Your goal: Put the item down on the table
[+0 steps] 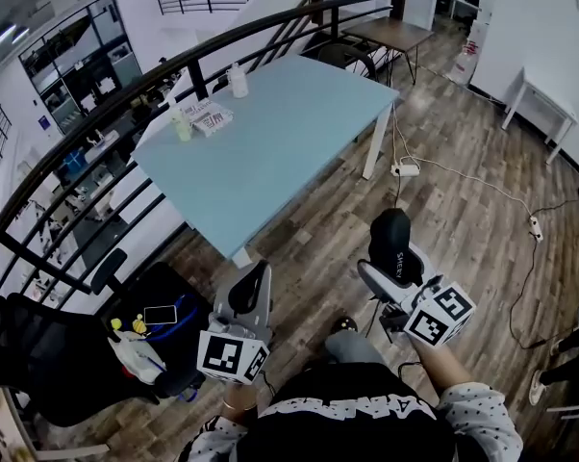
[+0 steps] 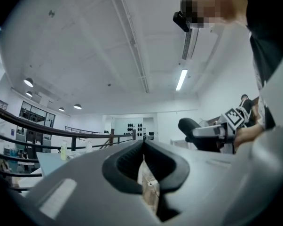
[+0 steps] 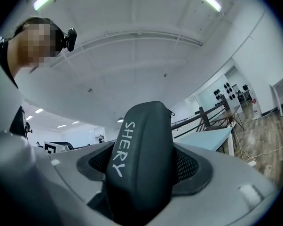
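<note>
A black zipped case [image 3: 142, 160] lettered "SHERY" stands upright between the jaws of my right gripper [image 3: 146, 147], which is shut on it. In the head view the case [image 1: 392, 246] rises from the right gripper [image 1: 390, 263] over the wooden floor, short of the light blue table [image 1: 280, 152]. My left gripper [image 1: 251, 290] is held beside it, also above the floor. Its jaws are shut on a thin pale packet [image 2: 149, 187] that shows low in the left gripper [image 2: 144, 145] view. Both grippers point upward, away from the table top.
On the table's far end stand a white bottle [image 1: 238, 81], a yellowish bottle [image 1: 181, 123] and a patterned packet [image 1: 210, 117]. A dark railing [image 1: 126, 85] runs behind it. A black chair [image 1: 39, 354] and a bag [image 1: 155, 330] are at left. Cables and a power strip [image 1: 405, 169] lie on the floor.
</note>
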